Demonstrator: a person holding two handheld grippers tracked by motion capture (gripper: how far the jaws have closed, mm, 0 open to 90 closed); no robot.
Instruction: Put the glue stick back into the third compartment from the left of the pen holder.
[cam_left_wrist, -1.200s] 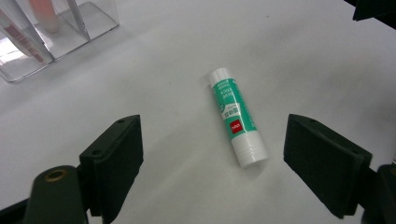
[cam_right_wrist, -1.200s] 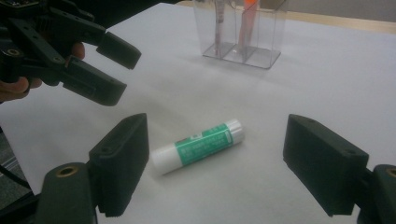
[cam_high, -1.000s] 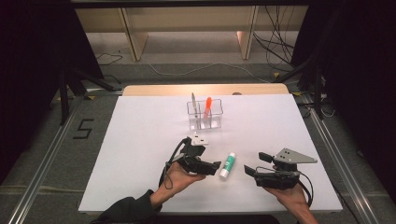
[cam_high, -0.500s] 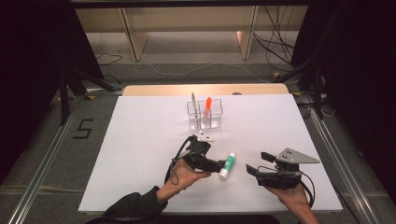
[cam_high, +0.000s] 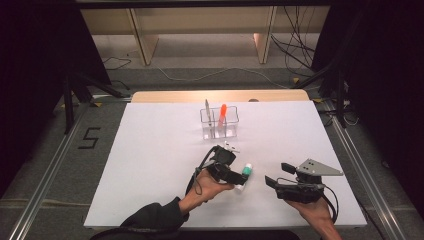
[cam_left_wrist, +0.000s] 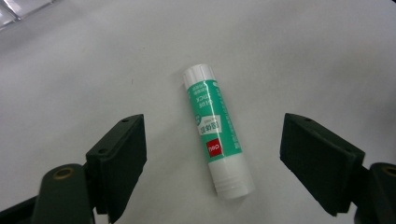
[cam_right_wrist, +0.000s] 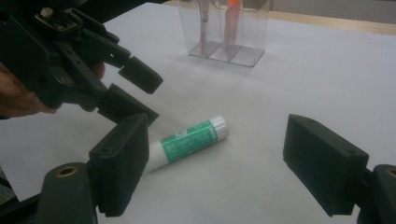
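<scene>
A green and white glue stick (cam_high: 245, 173) lies flat on the white table sheet (cam_high: 150, 150). In the left gripper view the glue stick (cam_left_wrist: 215, 130) lies between my left gripper's (cam_left_wrist: 215, 128) wide jaws, and neither pad touches it. The jaws have just been closing slightly. My left gripper (cam_high: 239, 177) hovers just left of the stick, held in a hand. From the right gripper view, the left gripper (cam_right_wrist: 135, 91) hangs over the stick's (cam_right_wrist: 189, 140) near end. My right gripper (cam_high: 277, 175) stands open to the right, with nothing between its pads.
A clear compartment holder (cam_high: 219, 124) stands at the middle back of the sheet, with an orange marker (cam_high: 222, 111) and a grey pen (cam_high: 207, 107) upright in it. Beyond the sheet lie a wooden strip (cam_high: 220, 96) and the floor with cables.
My left gripper has moved right and slightly down, bringing its jaws around the glue stick. The right gripper and the glue stick have stayed in place.
</scene>
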